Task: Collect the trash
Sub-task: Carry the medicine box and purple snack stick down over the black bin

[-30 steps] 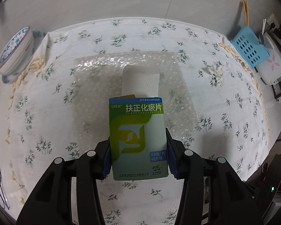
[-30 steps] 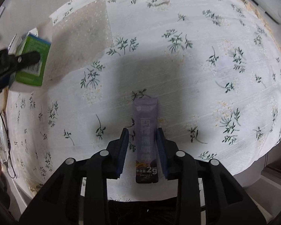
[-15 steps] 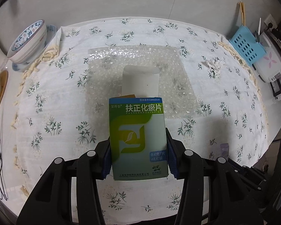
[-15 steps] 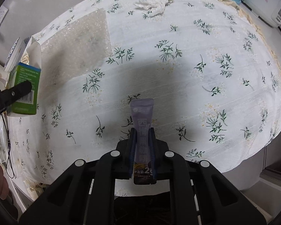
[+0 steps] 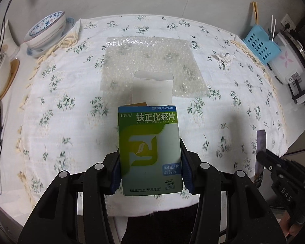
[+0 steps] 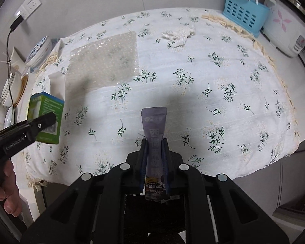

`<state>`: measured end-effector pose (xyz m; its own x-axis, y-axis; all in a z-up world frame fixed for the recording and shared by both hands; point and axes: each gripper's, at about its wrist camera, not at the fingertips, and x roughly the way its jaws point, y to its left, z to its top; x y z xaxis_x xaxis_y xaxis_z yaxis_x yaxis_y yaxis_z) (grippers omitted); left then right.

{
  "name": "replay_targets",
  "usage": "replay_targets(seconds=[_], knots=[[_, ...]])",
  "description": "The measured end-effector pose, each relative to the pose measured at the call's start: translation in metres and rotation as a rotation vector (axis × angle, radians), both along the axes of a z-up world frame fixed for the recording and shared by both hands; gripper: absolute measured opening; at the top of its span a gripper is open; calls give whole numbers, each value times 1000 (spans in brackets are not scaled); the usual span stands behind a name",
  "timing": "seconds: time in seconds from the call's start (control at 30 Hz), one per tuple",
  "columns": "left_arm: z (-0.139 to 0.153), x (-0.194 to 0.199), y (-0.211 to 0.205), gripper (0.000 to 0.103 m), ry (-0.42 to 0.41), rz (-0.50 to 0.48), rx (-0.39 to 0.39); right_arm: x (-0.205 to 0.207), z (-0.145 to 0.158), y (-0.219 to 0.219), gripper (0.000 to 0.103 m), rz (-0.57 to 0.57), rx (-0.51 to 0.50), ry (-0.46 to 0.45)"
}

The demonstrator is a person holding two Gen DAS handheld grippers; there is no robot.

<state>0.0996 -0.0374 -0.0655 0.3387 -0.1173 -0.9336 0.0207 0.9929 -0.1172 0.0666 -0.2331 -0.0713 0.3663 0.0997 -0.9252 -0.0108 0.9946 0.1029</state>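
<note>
The left gripper (image 5: 150, 162) is clamped on a green medicine box (image 5: 149, 152), top flap open, held clear above the flowered tablecloth (image 5: 61, 122) on the near side of the bubble wrap sheet (image 5: 150, 61). The right gripper (image 6: 154, 160) is pinched tight on a purple sachet (image 6: 154, 134), over the cloth's near edge, right of that sheet. A crumpled tissue (image 6: 178, 34) lies beyond the sheet's right edge, probably touching nothing; bare cloth spreads between.

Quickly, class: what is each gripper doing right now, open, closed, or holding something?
Left gripper: closed on the green medicine box.
Right gripper: closed on the purple sachet.
</note>
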Motion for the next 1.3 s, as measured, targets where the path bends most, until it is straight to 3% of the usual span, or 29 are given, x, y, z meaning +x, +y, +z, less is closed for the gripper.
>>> replay_targets(seconds=[0.27,0.63,1.3], knots=[[6,-43,-2,47,-12,7,1,-35,13,-1,13,43,1,-42],[5,-94,-16,47,-17,3,-9,-72,3,-11,13,74,-5,-26],[-40,-178,-60,47,18,-5,-35,-138,-27,-57,13,78,4,7]])
